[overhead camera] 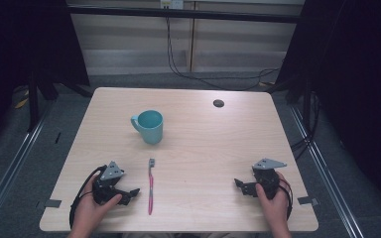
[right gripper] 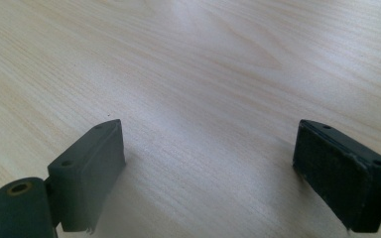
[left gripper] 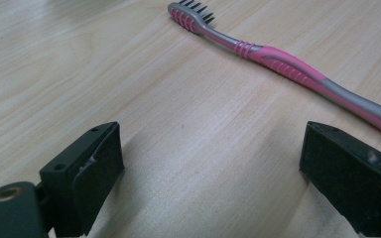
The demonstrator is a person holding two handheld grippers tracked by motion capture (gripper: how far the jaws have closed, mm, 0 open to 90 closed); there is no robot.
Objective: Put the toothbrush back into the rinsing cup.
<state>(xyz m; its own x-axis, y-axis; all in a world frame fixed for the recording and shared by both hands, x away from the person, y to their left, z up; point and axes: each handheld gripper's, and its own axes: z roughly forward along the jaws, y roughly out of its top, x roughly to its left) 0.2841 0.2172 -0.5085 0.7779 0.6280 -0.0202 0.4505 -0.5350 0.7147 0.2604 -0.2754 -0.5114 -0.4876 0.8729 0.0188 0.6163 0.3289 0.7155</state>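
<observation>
**Toothbrush pickup: easy to fumble**

Left hand-held gripper (overhead camera: 129,194) sits just left of the toothbrush (overhead camera: 150,188), jaws wide, nothing held. My worry: thin, flat handle, so the pads could skid it across the worktop (overhead camera: 203,139). Right hand-held gripper (overhead camera: 242,186), well right, is also wide and empty. Count: one toothbrush, one mug (overhead camera: 149,126) beyond it, two grippers.

We hold the left gripper (overhead camera: 127,194) low at the near left, jaws spread wide with nothing between them. The right gripper (overhead camera: 242,186) sits low at the near right, jaws likewise wide apart and bare, both pointing inward.
</observation>
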